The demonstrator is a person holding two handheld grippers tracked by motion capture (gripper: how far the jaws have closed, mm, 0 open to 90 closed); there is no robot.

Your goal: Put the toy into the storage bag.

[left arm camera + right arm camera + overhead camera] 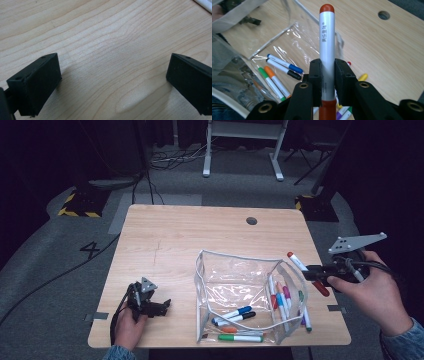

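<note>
A white marker with red ends (298, 262) hangs above the table's right edge, and my right gripper (311, 270) is shut on its barrel. In the right gripper view the marker (326, 32) stands straight up between the pads of that gripper (327, 75). A clear plastic pouch (240, 275) sits open on the wooden table (175, 235), left of that gripper. It holds several markers, among them a blue one (235, 312) and a green one (240, 338). My left gripper (162, 306) rests at the table's near left, with its jaws (115, 67) open over bare wood.
A round cable hole (251, 220) lies near the table's far edge. Beyond the table are a grey floor, cables and a white stand (242, 150). More markers, purple and yellow-capped (363, 76), lie below the held one.
</note>
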